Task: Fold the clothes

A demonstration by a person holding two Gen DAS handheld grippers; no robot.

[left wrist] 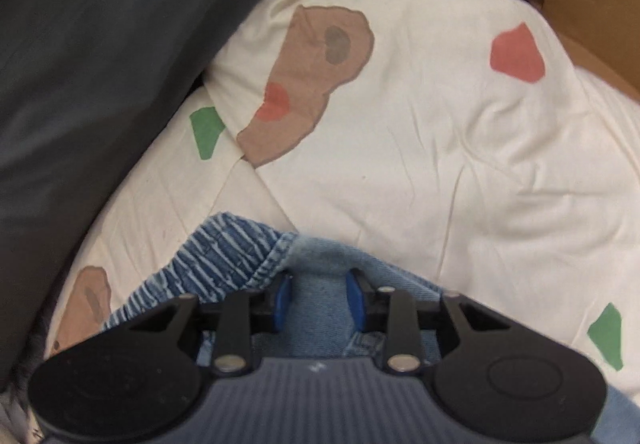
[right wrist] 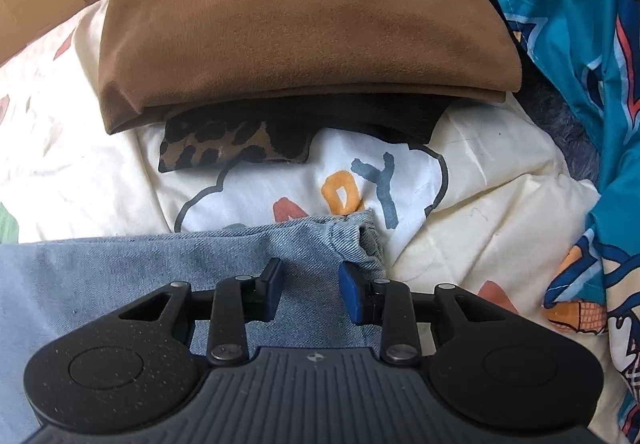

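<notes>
Left tongs (left wrist: pixel 319 298): clamped on a fold of light-blue denim jeans (left wrist: pixel 320 318) — cream patterned quilt (left wrist: pixel 440 148) ahead.
Right tongs (right wrist: pixel 308 294): parted, gripping nothing — jeans beneath, folded brown suede-like garment (right wrist: pixel 304 16) ahead.

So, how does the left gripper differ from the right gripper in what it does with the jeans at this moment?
The left gripper has a raised fold of the denim jeans pinched between its blue pads; the right gripper stands open, with flat denim showing between its pads. The left gripper faces the cream quilt; the right gripper faces a folded brown garment. Both are over the same jeans.
</notes>
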